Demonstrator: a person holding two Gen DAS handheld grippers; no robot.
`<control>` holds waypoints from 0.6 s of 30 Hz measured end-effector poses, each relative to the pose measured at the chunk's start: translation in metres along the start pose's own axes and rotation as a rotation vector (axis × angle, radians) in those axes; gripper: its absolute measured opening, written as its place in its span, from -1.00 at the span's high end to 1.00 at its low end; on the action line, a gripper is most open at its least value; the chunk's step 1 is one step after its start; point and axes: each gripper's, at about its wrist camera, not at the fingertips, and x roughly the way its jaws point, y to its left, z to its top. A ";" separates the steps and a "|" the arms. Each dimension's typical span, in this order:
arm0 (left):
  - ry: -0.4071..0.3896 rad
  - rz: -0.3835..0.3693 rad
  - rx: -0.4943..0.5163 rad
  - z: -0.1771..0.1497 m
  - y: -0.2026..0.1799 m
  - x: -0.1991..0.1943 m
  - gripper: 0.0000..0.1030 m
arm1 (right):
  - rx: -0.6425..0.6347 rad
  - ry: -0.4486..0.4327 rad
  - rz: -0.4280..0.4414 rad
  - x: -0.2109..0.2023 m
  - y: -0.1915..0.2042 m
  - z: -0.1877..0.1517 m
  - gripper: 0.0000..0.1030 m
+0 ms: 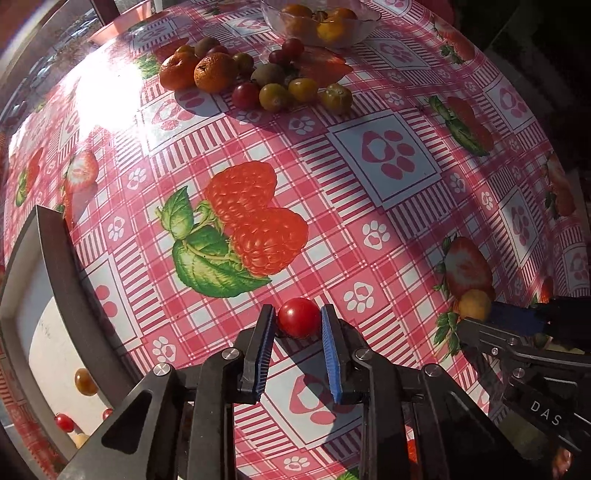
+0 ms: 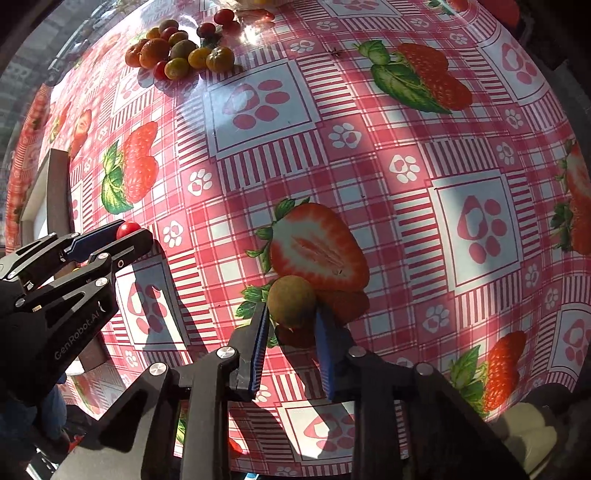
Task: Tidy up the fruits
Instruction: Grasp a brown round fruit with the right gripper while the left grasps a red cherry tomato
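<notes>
Left gripper fingers pinch a cherry tomato; right gripper fingers clamp a kiwi. Far beyond both fingertips, a fruit pile awaits sorting.

Left tool low over the counter, blue pads closed against either side of a small red cherry tomato. Right tool reaching in from the right edge, a yellowish fruit at its tip, grip unclear. Far side: loose pile of fruit with two tangerines, a kiwi and red and yellow cherry tomatoes, just in front of a clear glass bowl holding orange and yellow fruit. Lower left: dark-rimmed white tray containing several small tomatoes. Strong sun glare upper left.
</notes>
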 end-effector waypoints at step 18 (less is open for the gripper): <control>-0.032 -0.028 -0.077 -0.023 0.032 -0.022 0.47 | -0.068 0.008 -0.015 0.004 0.023 0.018 0.36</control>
